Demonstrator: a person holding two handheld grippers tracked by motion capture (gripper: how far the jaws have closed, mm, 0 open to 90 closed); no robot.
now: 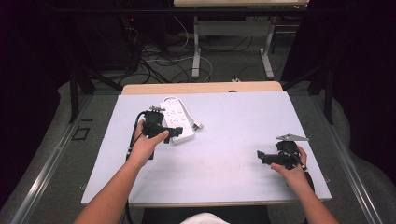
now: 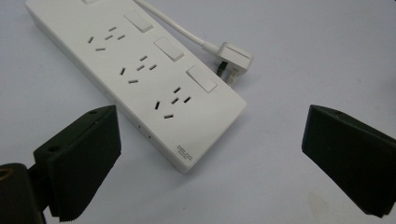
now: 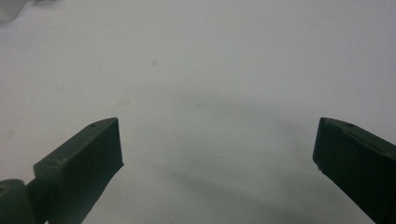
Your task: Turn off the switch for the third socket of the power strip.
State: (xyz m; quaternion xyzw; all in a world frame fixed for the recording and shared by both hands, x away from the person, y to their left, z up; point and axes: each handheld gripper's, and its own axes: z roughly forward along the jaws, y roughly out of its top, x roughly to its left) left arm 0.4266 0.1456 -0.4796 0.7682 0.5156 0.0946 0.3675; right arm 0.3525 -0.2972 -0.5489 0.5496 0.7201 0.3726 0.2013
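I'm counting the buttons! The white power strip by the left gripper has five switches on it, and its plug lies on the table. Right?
Not quite. The left gripper view shows three switches on the white power strip, not five. Its plug does lie on the table.

Power strip (image 1: 178, 120) lies left on the table (image 1: 233, 121), plug (image 1: 198, 125) beside it.

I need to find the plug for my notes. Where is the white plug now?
The white plug lies on the table beside the power strip, ahead of the open left gripper.
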